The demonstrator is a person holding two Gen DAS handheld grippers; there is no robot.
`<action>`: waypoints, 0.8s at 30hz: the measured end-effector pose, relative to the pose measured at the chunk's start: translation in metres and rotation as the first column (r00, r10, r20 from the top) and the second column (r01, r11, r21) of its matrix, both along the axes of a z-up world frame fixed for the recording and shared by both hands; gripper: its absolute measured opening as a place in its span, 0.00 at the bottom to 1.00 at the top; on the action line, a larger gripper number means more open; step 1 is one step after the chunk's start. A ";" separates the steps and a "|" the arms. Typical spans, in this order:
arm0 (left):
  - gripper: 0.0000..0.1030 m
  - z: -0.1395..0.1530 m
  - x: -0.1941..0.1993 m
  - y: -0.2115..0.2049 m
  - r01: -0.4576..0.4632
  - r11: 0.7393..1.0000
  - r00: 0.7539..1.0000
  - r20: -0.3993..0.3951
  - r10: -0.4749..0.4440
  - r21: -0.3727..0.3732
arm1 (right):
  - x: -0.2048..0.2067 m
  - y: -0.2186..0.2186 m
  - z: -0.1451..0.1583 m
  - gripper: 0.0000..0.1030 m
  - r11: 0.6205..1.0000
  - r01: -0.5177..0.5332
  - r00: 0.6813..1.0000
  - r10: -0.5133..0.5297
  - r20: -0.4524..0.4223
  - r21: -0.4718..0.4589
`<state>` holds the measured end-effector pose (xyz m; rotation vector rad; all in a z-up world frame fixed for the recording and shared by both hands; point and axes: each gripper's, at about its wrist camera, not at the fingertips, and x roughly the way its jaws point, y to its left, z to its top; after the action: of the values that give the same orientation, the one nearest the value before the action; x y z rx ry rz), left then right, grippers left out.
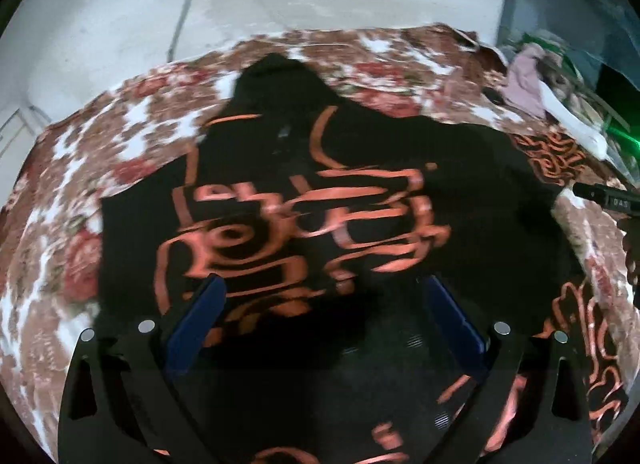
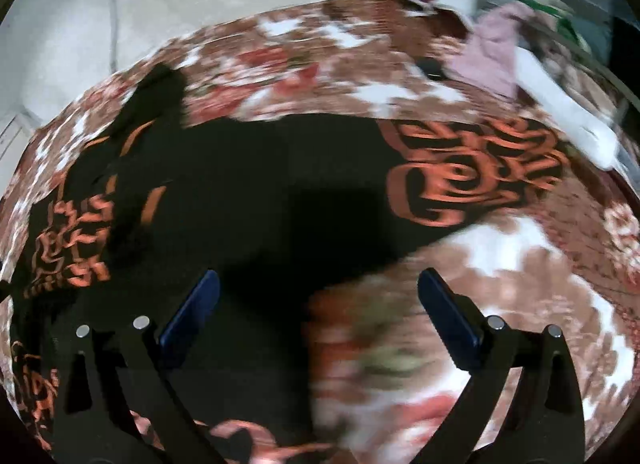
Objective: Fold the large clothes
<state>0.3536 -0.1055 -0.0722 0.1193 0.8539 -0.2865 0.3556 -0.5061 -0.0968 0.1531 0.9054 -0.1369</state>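
Right now my left gripper (image 1: 320,304) hangs spread over the black garment (image 1: 280,200), while my right gripper (image 2: 318,300), equally spread and empty, straddles its sleeve-side edge, nearer the patterned sleeve (image 2: 472,172) running rightward.

A floral blanket (image 1: 132,136) covers the bed; a black garment (image 1: 360,224) lies spread on it, pink cloth (image 2: 492,48) at the far corner.

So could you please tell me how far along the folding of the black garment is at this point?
Done: the black garment with orange print lies spread on the floral blanket, with no clear fold visible. In hand: nothing; the left gripper and right gripper have open jaws above the cloth. Left: gripping an edge and making all the folds.
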 end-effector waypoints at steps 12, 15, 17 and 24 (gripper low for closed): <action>0.95 0.002 0.007 -0.146 0.113 0.990 0.992 0.074 -0.107 -0.080 | -0.032 -0.151 0.006 0.95 0.991 0.108 0.994 -0.109 -0.003 -0.083; 0.95 -0.003 0.010 -0.179 0.138 0.986 0.988 0.084 -0.130 -0.097 | -0.030 -0.188 0.005 0.95 0.990 0.127 0.992 -0.127 0.008 -0.069; 0.95 -0.008 0.013 -0.198 0.158 0.982 0.986 0.075 -0.151 -0.099 | -0.025 -0.217 0.003 0.95 0.991 0.133 0.991 -0.133 0.002 -0.013; 0.95 -0.035 0.033 -0.259 0.232 0.971 0.973 0.036 -0.230 -0.061 | 0.007 -0.305 -0.009 0.95 0.970 0.173 0.985 -0.175 -0.002 0.168</action>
<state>0.3862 -0.3647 -0.1072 0.1620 0.8017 -0.5297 0.3626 -0.8115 -0.1057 0.3907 0.8897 -0.2227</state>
